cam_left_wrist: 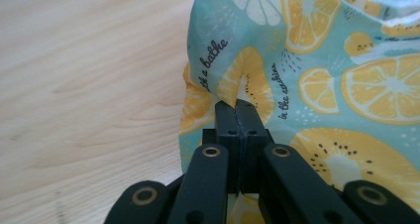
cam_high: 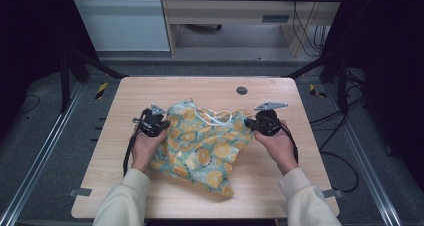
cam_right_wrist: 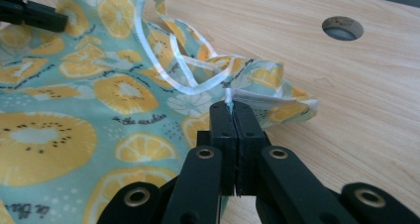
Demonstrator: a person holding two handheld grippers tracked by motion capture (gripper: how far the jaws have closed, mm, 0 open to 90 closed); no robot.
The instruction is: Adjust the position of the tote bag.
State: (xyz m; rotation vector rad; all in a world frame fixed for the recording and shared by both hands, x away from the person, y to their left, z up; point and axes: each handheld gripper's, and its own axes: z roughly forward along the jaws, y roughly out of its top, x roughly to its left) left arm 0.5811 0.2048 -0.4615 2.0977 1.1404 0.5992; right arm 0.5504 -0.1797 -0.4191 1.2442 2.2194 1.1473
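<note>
Both grippers are on the fabric right now. The left gripper (cam_high: 159,123) has its jaws pinched tight on the left edge of the drawstring bag (cam_high: 202,146), and in the left gripper view (cam_left_wrist: 236,107) the black jaws meet with a fold of the teal, orange-slice print nipped between their tips, cloth puckering around the bite. Over on the other side, the right gripper (cam_high: 248,123) is clamped hard on the bag's right corner; the right gripper view (cam_right_wrist: 232,109) shows a thin sliver of hem squeezed between the closed jaws, the white-edged corner flopping out just beside them.

The bag lies crumpled in the middle of the wooden table (cam_high: 150,91), stretched between the two grippers, with its lower end trailing toward the person's side. A white drawstring (cam_high: 210,117) loops across the top of the cloth between the grippers. The fabric looks slightly lifted at both pinch points, though from above that is hard to judge.

Behind the bag, a round grey grommet hole (cam_high: 242,90) sits in the tabletop, well apart from the cloth. Cream sleeves (cam_high: 122,201) come in from the near edge.
</note>
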